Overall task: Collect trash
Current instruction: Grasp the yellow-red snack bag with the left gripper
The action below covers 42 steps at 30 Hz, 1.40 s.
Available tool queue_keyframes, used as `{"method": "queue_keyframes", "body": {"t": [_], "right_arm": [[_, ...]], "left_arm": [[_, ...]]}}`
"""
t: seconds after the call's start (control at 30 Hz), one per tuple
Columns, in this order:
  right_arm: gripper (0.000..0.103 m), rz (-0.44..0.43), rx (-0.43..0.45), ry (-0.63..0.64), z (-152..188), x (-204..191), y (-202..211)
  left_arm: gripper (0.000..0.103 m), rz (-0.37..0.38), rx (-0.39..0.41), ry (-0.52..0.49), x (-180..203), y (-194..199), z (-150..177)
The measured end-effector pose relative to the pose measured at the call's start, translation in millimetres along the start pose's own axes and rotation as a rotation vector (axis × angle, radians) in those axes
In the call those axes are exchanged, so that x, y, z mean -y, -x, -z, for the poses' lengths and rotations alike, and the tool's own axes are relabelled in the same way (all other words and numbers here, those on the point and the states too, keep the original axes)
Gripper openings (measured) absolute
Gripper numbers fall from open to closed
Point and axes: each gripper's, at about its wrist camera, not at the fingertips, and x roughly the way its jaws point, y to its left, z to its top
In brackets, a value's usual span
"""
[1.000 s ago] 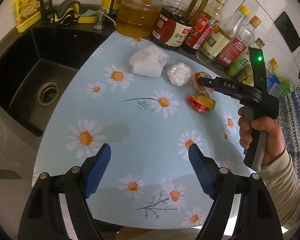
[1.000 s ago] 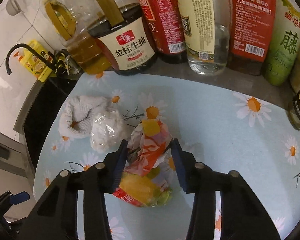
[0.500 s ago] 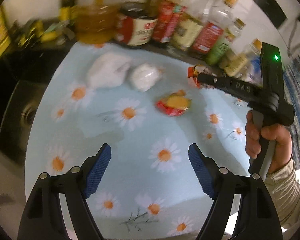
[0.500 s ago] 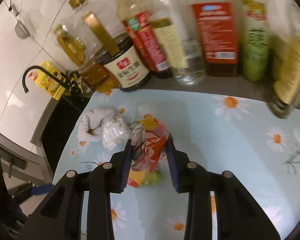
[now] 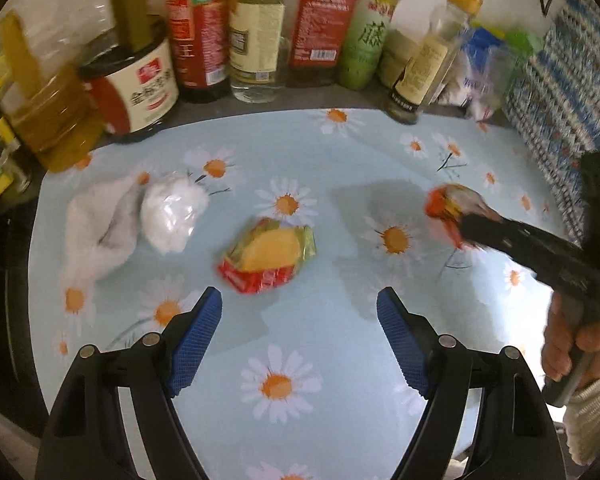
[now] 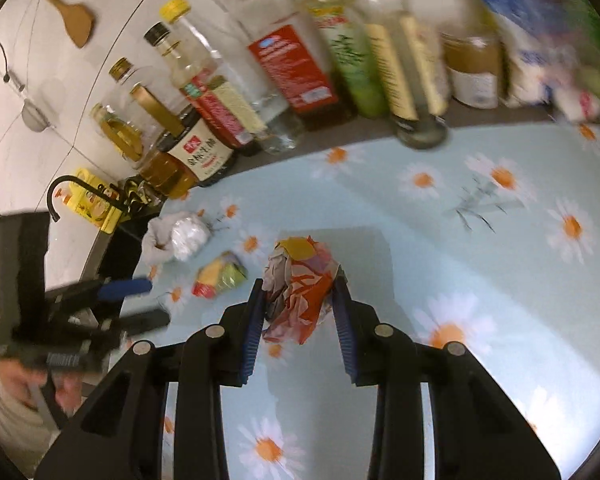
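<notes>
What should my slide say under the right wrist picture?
Right gripper squeezing a crumpled wrapper above the daisy tablecloth.

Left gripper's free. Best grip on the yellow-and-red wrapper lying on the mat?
Pinch the yellow-and-red wrapper across its puffed yellow middle, coming down from above. It lies flat on the daisy mat, so its thin crinkled edges give little to bite. The open left gripper is just short of it; the white plastic wad lies clear.

1. Left gripper (image 5: 299,336): jaws wide apart, nothing between the blue pads, angled steeply downward.
2. Right gripper (image 6: 298,294): clamped tight on a crumpled wrapper (image 6: 298,280), tilted down and forward.
3. Right hand (image 5: 576,340): wrapped round the handle, cream knit cuff at the wrist.
</notes>
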Motion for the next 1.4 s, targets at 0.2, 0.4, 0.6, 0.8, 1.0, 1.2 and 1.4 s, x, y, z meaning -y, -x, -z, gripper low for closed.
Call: {"method": "queue_keyframes", "body": {"t": [0.2,0.4,0.6,0.8,1.0,1.2,1.4], "right_arm": [[0.035,0.005,0.018,-0.063,23,25,19],[0.035,-0.007,0.008,-0.093,35,38,23],[0.035,-0.014,-0.014,-0.105,37,49,23],[0.035,-0.016,-0.015,-0.101,37,54,27],[0.035,-0.02,-0.021,-0.098,35,54,26],[0.035,-0.02,-0.03,-0.097,34,53,22],[0.035,-0.025,-0.036,-0.082,34,47,18]], "left_arm": [[0.078,-0.052,-0.032,-0.069,5,-17,-19],[0.078,-0.101,-0.105,-0.117,2,-45,-29],[0.078,-0.114,-0.148,-0.159,-3,-63,-37],[0.077,-0.083,-0.172,-0.173,-7,-72,-40],[0.065,-0.054,-0.187,-0.166,-11,-78,-41],[0.061,-0.041,-0.182,-0.174,-13,-79,-36],[0.056,-0.022,-0.171,-0.143,-20,-71,-29]]}}
